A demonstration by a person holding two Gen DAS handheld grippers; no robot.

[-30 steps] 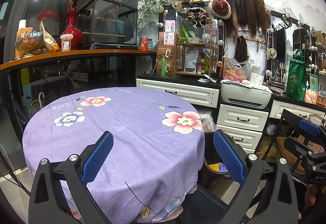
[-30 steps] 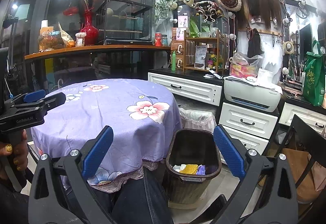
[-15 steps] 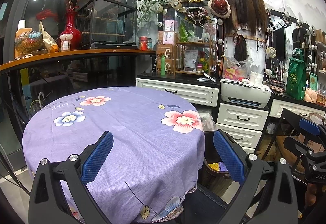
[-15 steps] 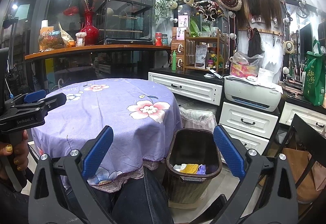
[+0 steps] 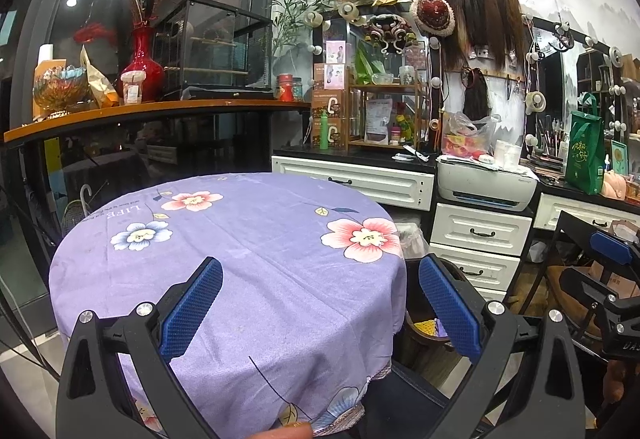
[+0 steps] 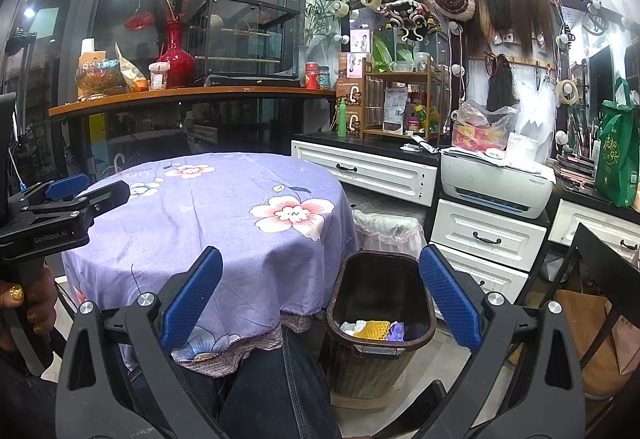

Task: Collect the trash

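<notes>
1. Nothing has visibly moved since the earlier frames: both grippers hold the same poses, with the same view of the round table.
2. Left gripper (image 5: 320, 313) hovers above the purple floral tablecloth (image 5: 240, 239), blue pads spread wide, holding nothing.
3. Right gripper (image 6: 320, 305) is likewise spread and empty, above the brown trash bin (image 6: 380, 323).
4. That bin stands on the floor just beside the table; yellow, white and purple trash (image 6: 376, 329) lies inside.

A red vase (image 5: 142, 67) stands on a shelf (image 5: 160, 111), and a white printer (image 5: 486, 181) sits beside a green bag (image 5: 586, 155).
</notes>
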